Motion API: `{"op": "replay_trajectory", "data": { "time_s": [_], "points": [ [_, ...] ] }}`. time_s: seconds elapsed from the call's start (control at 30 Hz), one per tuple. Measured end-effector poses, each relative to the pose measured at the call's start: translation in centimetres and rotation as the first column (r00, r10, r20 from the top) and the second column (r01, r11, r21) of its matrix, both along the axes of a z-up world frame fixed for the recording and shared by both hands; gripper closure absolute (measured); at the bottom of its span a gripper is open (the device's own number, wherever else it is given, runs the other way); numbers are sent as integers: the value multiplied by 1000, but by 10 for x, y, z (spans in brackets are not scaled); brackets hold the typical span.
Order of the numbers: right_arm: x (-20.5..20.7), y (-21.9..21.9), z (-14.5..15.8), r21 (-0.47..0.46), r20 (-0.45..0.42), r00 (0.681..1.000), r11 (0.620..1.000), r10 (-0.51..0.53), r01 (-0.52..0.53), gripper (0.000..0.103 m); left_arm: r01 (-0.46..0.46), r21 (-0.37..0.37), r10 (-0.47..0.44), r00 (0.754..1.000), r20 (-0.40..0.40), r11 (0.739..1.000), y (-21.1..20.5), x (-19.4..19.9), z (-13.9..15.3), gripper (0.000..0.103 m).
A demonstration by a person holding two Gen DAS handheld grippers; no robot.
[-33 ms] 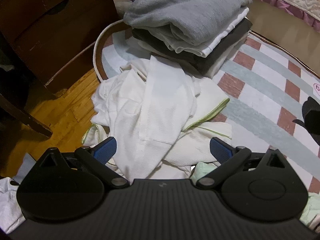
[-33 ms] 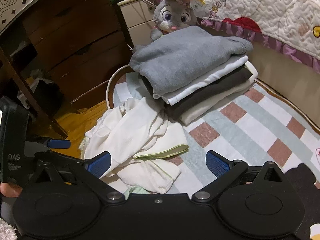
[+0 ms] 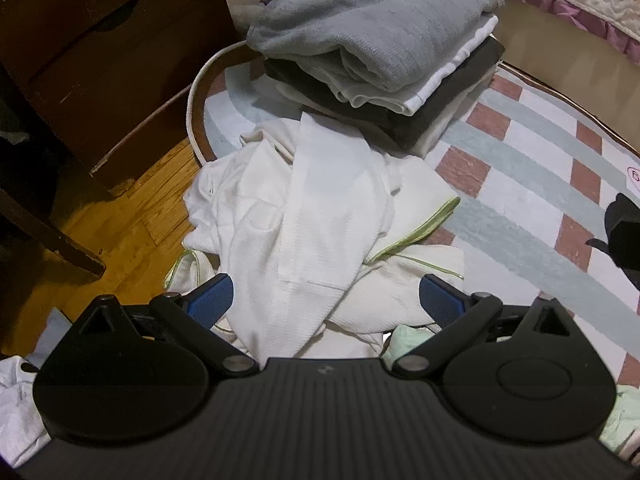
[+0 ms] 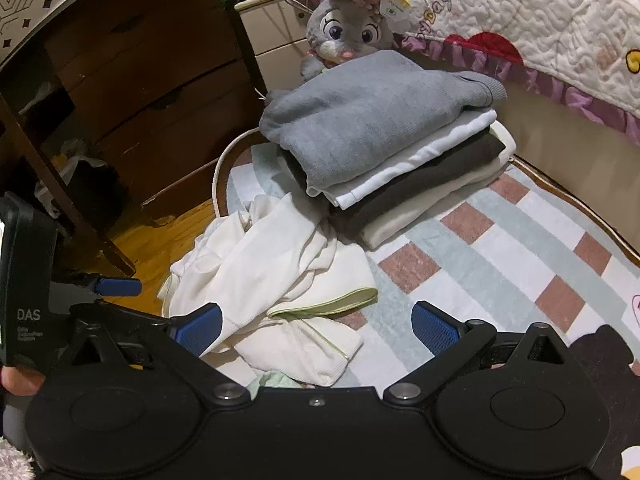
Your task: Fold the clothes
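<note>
left gripper (image 3: 326,300) jaws apart over white garment (image 3: 320,216) | right gripper (image 4: 316,324) jaws apart, empty | folded stack (image 4: 384,140) at rug (image 4: 500,248) far edge

A checked rug (image 3: 520,168) (image 4: 500,252) in pale green, white and brick-red squares covers most of the floor, its rounded corner edged with a white cord border (image 3: 194,112) (image 4: 218,176). Beyond that corner, bare wooden floorboards (image 3: 120,216) (image 4: 160,240) show. A stack of folded clothes (image 3: 380,52) (image 4: 384,144) sits on the rug near that rounded corner, a grey sweater on top, then white, dark grey and cream layers. Just in front of the stack lies a crumpled white garment (image 3: 312,220) (image 4: 272,280) with thin green trim, spilling over the rug's edge onto the floorboards. A dark wooden dresser (image 3: 100,48) (image 4: 140,80) stands on the boards beside the rug.
</note>
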State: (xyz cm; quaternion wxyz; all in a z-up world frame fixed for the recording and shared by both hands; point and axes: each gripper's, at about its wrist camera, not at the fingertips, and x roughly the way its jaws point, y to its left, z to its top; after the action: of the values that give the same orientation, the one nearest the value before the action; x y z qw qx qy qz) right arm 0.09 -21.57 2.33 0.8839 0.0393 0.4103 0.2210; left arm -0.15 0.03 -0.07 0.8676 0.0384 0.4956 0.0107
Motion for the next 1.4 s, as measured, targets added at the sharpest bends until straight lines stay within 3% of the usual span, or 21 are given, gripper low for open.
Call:
{"op": "replay_trajectory", "data": {
  "time_s": [0.43, 0.57, 0.7, 0.93, 1.4],
  "points": [
    [2, 2, -6, -22, -34, 999, 999, -30, 30, 1, 13, 1, -13, 1000, 8, 1000, 2, -2, 1, 3],
    [-1, 4, -9, -77, -13, 999, 996, -45, 44, 1, 22, -31, -22, 1000, -1, 999, 4, -3, -1, 3],
    [-2, 0, -10, -73, -12, 999, 996, -47, 46, 1, 33, -41, -33, 999, 1, 999, 3, -3, 0, 3],
    [-14, 4, -11, -122, 74, 997, 992, -30, 39, 5, 23, -40, -23, 1000, -10, 999, 3, -1, -1, 3],
    [-13, -2, -15, -81, 66, 997, 996, -39, 44, 5, 40, -11, -40, 999, 32, 999, -3, -5, 6, 3]
  ]
}}
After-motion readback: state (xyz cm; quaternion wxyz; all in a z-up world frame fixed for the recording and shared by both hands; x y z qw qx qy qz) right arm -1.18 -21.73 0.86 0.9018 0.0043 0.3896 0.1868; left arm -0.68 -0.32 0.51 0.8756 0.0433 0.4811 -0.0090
